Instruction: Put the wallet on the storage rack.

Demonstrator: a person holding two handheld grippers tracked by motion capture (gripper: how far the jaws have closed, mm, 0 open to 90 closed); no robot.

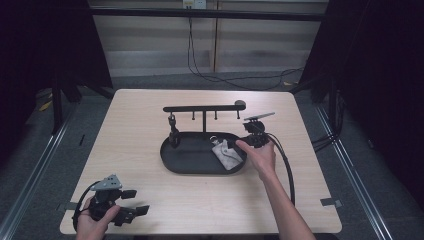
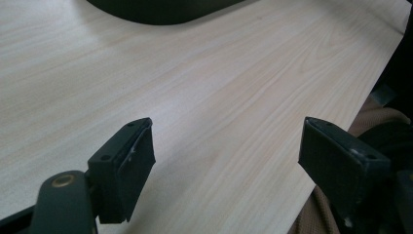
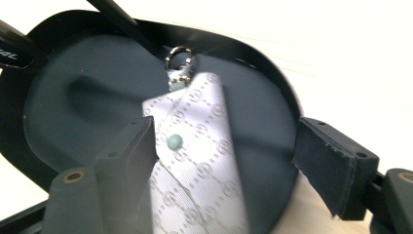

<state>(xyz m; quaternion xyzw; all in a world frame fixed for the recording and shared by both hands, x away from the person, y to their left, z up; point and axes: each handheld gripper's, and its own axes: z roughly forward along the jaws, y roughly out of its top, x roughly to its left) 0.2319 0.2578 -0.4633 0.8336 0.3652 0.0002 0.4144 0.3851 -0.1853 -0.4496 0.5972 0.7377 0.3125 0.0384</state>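
Observation:
A small white patterned pouch (image 1: 223, 152) with a metal ring lies at the right end of a black oval tray (image 1: 170, 161). My right gripper (image 1: 246, 141) hovers at the tray's right rim. In the right gripper view the pouch (image 3: 204, 122) lies below and between the spread jaws of this gripper (image 3: 224, 141), with its ring (image 3: 179, 54) pointing away; the pads do not press it, so the gripper is open. My left gripper (image 1: 136, 202) rests open near the table's front left corner. In the left gripper view this gripper (image 2: 226, 146) has only bare wood between its jaws.
A black stand with a horizontal bar (image 1: 200, 108) and small hooks rises from the tray's back; a dark item (image 1: 173, 132) hangs at its left end. The light wooden table (image 1: 140, 125) has its front edge close to the left gripper. Cables trail from the right gripper.

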